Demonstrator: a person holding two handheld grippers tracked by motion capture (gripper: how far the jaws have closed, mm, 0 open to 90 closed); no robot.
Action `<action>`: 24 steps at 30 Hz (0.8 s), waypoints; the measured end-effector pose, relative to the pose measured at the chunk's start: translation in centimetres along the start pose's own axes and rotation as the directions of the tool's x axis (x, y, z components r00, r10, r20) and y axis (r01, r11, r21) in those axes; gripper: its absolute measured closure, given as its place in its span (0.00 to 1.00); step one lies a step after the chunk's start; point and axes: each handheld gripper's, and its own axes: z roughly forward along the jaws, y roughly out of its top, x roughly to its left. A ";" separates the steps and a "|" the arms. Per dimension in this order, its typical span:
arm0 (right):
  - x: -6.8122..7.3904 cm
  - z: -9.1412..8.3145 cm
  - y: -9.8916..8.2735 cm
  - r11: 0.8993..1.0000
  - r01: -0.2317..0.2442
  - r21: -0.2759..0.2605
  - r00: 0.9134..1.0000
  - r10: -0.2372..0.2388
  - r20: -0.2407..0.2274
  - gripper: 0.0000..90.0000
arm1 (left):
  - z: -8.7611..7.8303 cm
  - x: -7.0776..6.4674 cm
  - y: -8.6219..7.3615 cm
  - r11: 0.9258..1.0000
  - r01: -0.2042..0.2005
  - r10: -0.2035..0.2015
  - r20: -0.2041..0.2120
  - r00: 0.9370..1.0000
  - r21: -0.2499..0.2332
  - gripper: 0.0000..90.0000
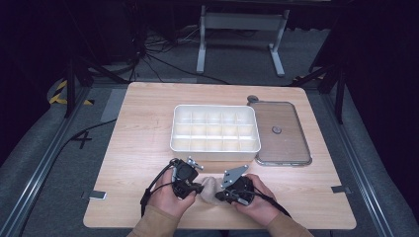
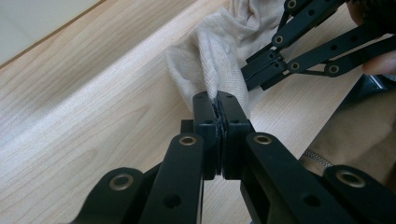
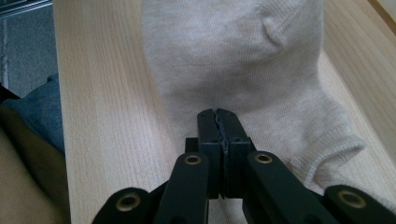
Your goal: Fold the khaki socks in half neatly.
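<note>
Where the two grippers meet at the near edge of the table (image 1: 138,148), a beige sock (image 1: 210,190) lies bunched between them, soft ribbed knit with a rolled cuff. The left gripper (image 2: 218,100) has its jaws closed on a raised fold of the sock; the right gripper (image 3: 217,114) has its jaws closed tight with its tips against the fabric, though whether cloth is pinched there I cannot tell. Just beyond them stands a white plastic organiser box (image 1: 215,132), rectangular and divided into small square compartments. Touching its right side lies a flat, clear lid (image 1: 279,133) with rounded corners. Pale wood grain runs across the tabletop.
</note>
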 end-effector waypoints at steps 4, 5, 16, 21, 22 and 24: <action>0.1 0.0 0.0 1.000 0.003 -0.003 1.000 -0.003 0.003 0.99 | 0.0 0.0 0.0 1.000 -0.001 0.001 0.002 1.000 0.000 0.98; 0.1 0.0 0.0 1.000 0.003 -0.003 1.000 -0.003 0.003 0.99 | 0.0 0.1 0.0 1.000 -0.001 0.001 0.005 1.000 0.002 0.98; -1.0 -3.0 -1.1 0.997 -0.083 0.002 0.994 0.083 0.066 1.00 | 0.0 0.2 0.3 1.000 -0.013 0.013 0.032 0.999 0.004 0.98; -1.3 -4.0 -2.3 0.993 -0.113 0.015 0.990 0.111 0.090 1.00 | 0.0 0.1 0.7 1.000 -0.027 0.026 0.035 0.999 0.006 0.98; -1.3 -4.0 -2.3 0.993 -0.113 0.015 0.990 0.111 0.090 1.00 | 0.0 0.1 0.7 1.000 -0.027 0.026 0.035 0.999 0.006 0.98; -1.6 -4.2 -2.7 0.992 -0.125 0.025 0.987 0.122 0.102 1.00 | 0.0 0.1 0.8 0.999 -0.032 0.032 0.036 0.999 0.002 0.98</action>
